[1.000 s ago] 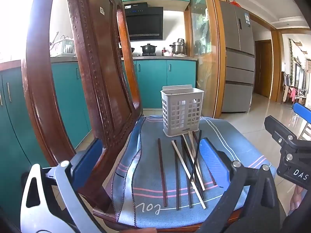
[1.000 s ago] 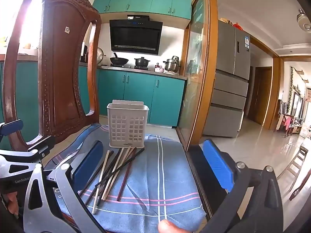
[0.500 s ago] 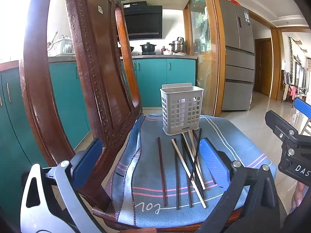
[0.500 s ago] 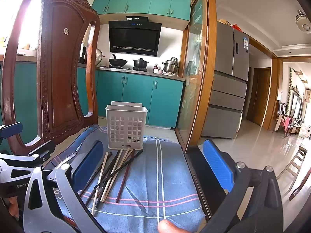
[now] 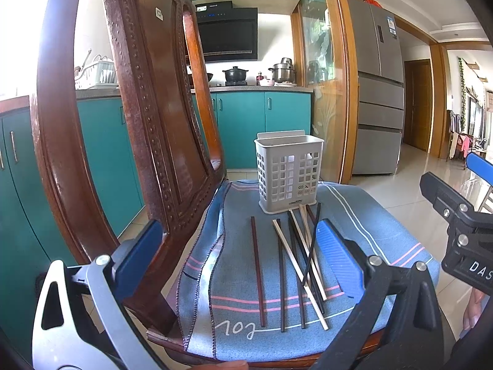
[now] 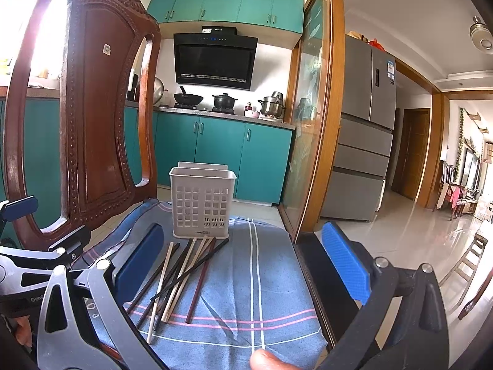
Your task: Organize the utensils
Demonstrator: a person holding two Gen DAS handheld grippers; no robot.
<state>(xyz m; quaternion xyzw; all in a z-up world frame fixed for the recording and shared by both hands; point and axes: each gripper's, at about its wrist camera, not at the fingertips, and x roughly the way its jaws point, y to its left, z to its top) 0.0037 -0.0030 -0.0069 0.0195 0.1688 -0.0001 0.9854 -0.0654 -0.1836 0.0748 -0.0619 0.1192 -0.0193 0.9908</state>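
Observation:
Several chopsticks (image 5: 295, 265), dark and pale, lie loosely crossed on a blue striped cloth (image 5: 363, 225) over a chair seat. A white perforated utensil holder (image 5: 288, 175) stands upright just beyond their far ends. The holder (image 6: 201, 203) and chopsticks (image 6: 181, 274) also show in the right wrist view. My left gripper (image 5: 240, 256) is open and empty, held above the near ends of the chopsticks. My right gripper (image 6: 243, 259) is open and empty, above the cloth (image 6: 265, 277) to the right of the chopsticks.
The carved wooden chair back (image 5: 148, 117) rises at the left of the seat. The seat's right edge (image 6: 308, 277) drops to a tiled floor. Teal kitchen cabinets (image 6: 222, 154), a glass door frame (image 6: 320, 108) and a fridge (image 6: 366, 129) stand beyond.
Both grippers have drifted slightly; the views shift a little. The chopsticks and holder have not moved.

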